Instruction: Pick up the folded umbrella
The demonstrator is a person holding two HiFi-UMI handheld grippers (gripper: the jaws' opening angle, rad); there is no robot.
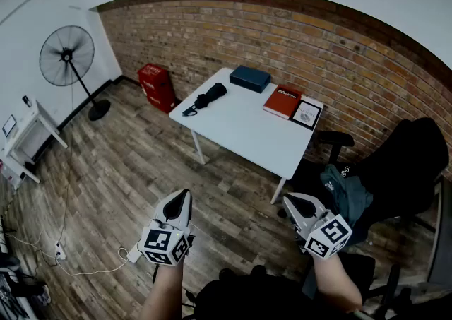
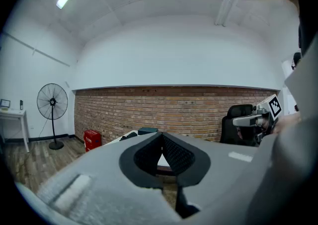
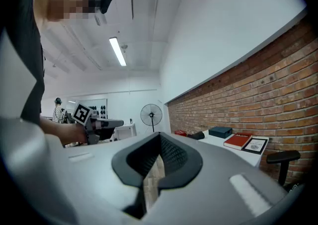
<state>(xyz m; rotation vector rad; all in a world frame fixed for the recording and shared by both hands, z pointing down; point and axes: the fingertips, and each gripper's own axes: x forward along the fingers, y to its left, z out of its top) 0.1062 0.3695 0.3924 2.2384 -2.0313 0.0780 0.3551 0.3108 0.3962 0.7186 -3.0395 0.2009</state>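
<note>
The folded black umbrella lies on the left end of a white table by the brick wall. Far short of the table, over the wooden floor, both grippers are held side by side. My left gripper has its jaws together and holds nothing. My right gripper also has its jaws closed at the tip, with nothing in them. In the left gripper view the umbrella is a small dark shape beyond the closed jaws. The right gripper view shows the umbrella far off past its jaws.
On the table also lie a dark teal box, a red book and a black-framed picture. A black office chair with clothing stands right of the table. A red box and a standing fan stand to the left.
</note>
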